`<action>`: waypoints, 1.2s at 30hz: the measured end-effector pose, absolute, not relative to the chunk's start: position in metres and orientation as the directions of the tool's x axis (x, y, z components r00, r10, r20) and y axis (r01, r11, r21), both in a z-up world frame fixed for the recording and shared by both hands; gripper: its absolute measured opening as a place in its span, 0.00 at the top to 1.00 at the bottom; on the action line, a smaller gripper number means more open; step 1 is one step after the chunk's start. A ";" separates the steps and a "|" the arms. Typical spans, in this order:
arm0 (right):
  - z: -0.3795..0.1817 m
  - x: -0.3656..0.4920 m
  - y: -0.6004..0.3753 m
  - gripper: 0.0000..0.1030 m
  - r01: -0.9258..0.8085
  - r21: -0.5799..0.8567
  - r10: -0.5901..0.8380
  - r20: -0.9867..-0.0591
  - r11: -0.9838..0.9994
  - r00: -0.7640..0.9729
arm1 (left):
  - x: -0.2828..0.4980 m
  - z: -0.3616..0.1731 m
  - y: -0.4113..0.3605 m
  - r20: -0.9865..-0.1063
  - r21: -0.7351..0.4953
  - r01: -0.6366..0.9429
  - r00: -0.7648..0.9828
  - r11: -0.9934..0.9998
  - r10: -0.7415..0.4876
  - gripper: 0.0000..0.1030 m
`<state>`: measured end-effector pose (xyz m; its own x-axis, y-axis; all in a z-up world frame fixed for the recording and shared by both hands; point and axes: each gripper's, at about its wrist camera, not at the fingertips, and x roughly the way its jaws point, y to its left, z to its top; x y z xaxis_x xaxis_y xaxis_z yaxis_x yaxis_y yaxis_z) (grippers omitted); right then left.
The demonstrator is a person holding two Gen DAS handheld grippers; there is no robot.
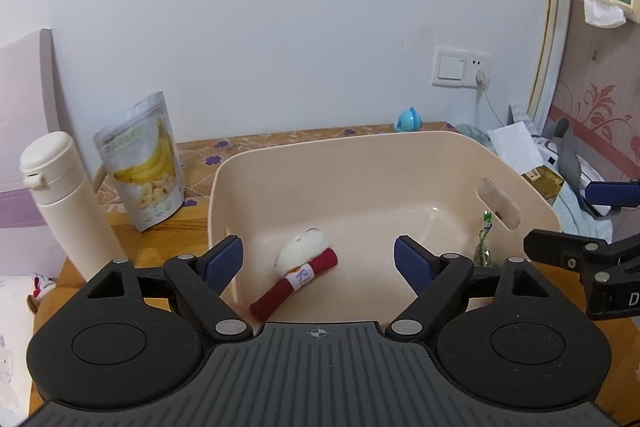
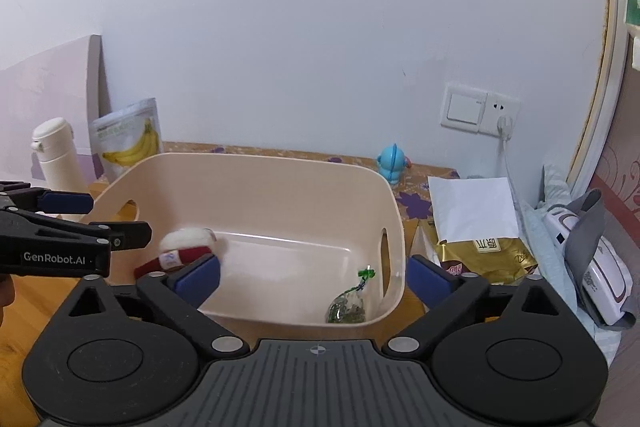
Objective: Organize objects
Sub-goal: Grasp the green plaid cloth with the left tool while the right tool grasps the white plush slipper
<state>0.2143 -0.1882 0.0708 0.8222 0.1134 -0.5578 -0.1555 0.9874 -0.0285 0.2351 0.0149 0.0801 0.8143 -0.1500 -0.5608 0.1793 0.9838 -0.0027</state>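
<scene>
Both grippers, left gripper (image 1: 318,263) and right gripper (image 2: 314,277), hover empty with fingers spread. The beige plastic bin (image 1: 360,147) already holds a red-and-white plush roll (image 1: 298,277) and a small clear packet (image 2: 348,307). The banana-chip pouch (image 1: 146,163) and cream bottle (image 1: 60,195) remain outside.

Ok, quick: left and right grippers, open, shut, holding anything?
Left gripper: open, holding nothing.
Right gripper: open, holding nothing.
</scene>
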 end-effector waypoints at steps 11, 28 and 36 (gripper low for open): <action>0.067 0.186 -0.177 0.00 -0.184 -0.040 0.128 -0.576 0.982 0.808 | 0.205 0.072 0.032 -0.577 -0.002 0.161 0.806 0.987 -0.133 0.15; 0.033 0.170 -0.164 0.00 -0.224 -0.035 0.145 -0.664 0.974 0.734 | 0.176 0.023 0.049 -0.685 -0.010 0.155 0.718 0.988 -0.119 0.15; 0.017 0.169 -0.157 0.00 -0.241 -0.016 0.163 -0.696 0.970 0.700 | 0.172 0.003 0.055 -0.730 -0.053 0.146 0.670 0.988 -0.138 0.15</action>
